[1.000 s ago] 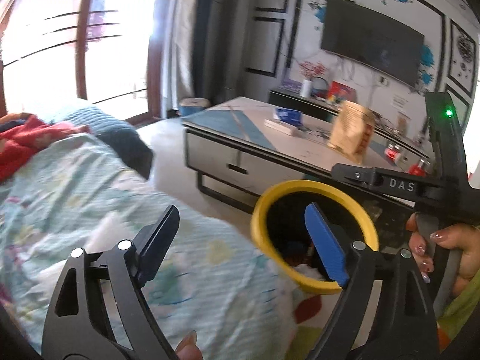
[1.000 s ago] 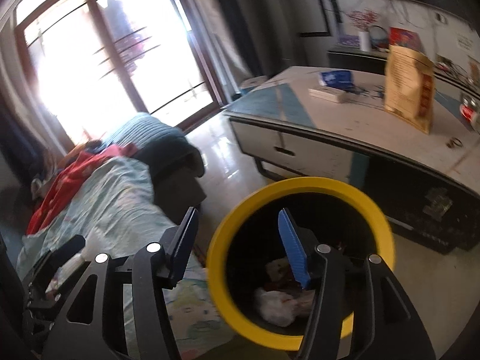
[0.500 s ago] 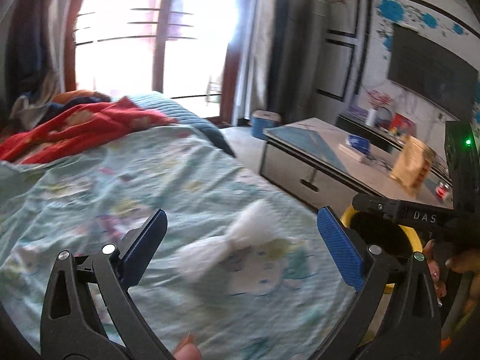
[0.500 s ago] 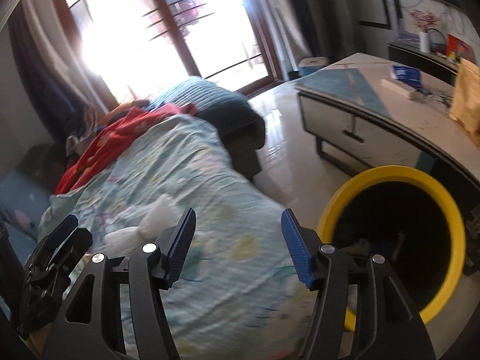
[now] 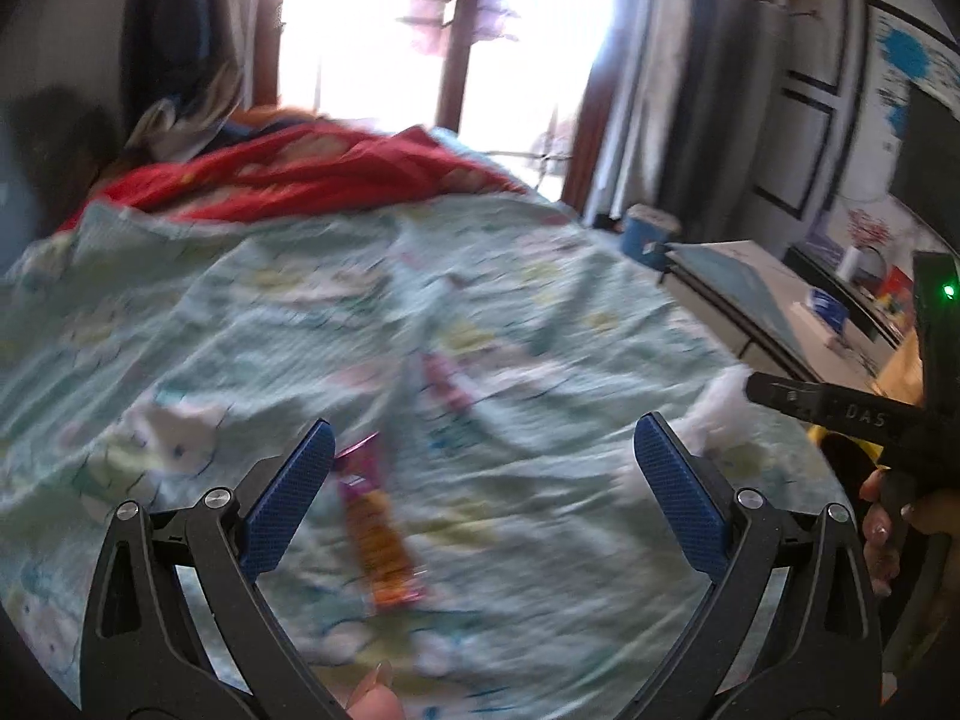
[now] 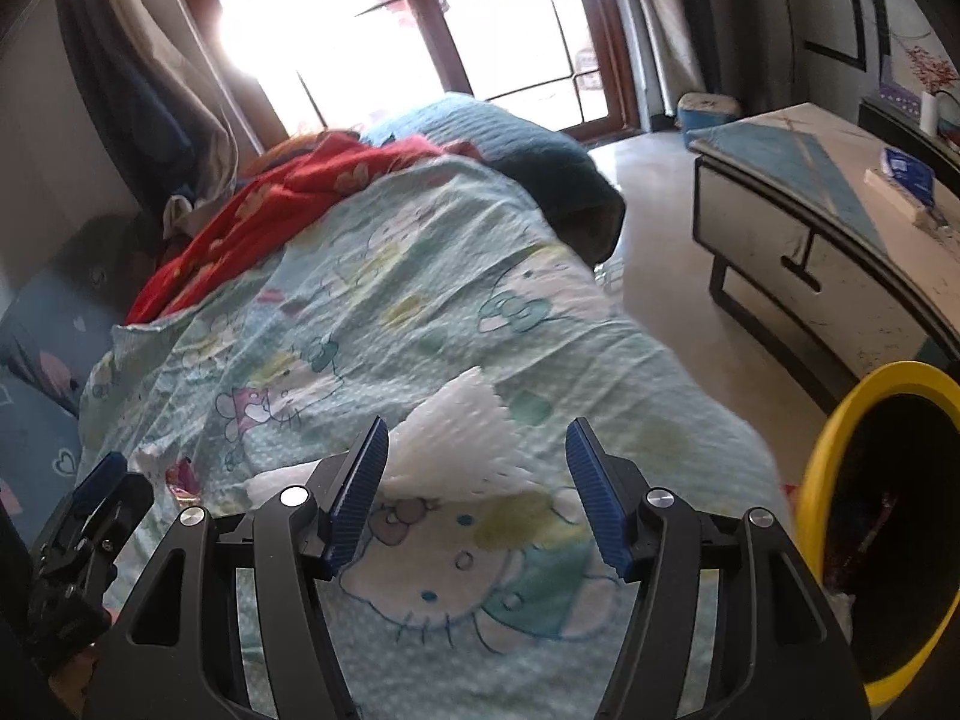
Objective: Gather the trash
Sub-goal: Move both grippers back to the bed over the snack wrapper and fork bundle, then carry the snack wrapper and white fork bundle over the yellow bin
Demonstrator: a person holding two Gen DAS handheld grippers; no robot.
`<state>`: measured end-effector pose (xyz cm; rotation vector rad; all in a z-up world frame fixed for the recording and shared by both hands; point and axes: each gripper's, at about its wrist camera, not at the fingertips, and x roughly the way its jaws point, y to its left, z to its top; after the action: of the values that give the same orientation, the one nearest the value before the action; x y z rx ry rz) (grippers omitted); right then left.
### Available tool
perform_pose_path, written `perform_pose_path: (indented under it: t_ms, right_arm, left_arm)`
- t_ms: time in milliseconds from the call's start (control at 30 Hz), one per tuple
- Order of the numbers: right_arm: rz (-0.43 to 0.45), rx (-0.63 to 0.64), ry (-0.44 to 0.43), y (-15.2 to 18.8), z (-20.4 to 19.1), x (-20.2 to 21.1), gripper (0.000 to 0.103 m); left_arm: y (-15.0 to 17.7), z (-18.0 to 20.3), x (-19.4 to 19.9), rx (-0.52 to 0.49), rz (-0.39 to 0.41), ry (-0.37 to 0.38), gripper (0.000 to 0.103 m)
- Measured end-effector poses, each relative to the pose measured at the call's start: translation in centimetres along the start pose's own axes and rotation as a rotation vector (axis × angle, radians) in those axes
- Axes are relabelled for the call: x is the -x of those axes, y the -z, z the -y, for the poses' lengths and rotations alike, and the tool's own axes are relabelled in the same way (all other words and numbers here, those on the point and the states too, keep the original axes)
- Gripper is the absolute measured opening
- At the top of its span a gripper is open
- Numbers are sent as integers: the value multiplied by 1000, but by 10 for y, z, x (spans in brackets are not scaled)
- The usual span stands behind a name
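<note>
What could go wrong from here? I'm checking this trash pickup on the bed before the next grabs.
1. The white tissue lies flat on the loose cartoon sheet; the open right tool might pinch fabric along with it.
2. The left view is blurred, and the snack wrapper sits off-centre, near one finger of the open left tool, so a grab might miss.

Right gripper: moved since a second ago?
Yes. The right gripper swung from over the yellow bin, now at its right, to the white tissue on the bedspread.
</note>
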<state>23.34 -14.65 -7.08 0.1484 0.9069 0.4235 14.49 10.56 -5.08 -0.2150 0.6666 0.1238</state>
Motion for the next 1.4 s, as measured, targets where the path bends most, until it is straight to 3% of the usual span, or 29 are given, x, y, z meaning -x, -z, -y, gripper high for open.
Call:
perform_pose_path:
  t_ms: [133,267,300,367,400,433,467,767,1067,1400]
  right_arm:
    - [-39,-13,-11,0,-1,-16,59]
    - [-66,-18,-20,3,-1,-27,58]
    - [-70,-15,-23,4,-2,-29,56]
    - [-79,-4,-29,7,-2,-31,38]
    - [-75,3,-29,8,-3,-31,33]
    - [-70,14,-29,10,-4,-30,17]
    - [-64,23,-29,11,-4,-28,14]
    - [46,49,-2,14,20,26,11]
    - [133,-47,104,16,95,91,11]
    - [212,-163,201,25,159,142,11]
  left_arm:
    - [8,-23,-12,69,-66,-6,91]
    - [16,-31,-20,111,-108,6,75]
    - [18,-32,-22,116,-123,7,67]
    - [21,-32,-27,117,-142,4,55]
    - [22,-32,-29,113,-151,5,41]
    - [23,-31,-31,109,-157,5,31]
    - [24,-30,-32,103,-163,3,13]
    - [22,26,-22,-29,-121,133,13]
    - [14,106,-15,-138,-100,284,13]
    - [11,178,-13,-233,-97,403,13]
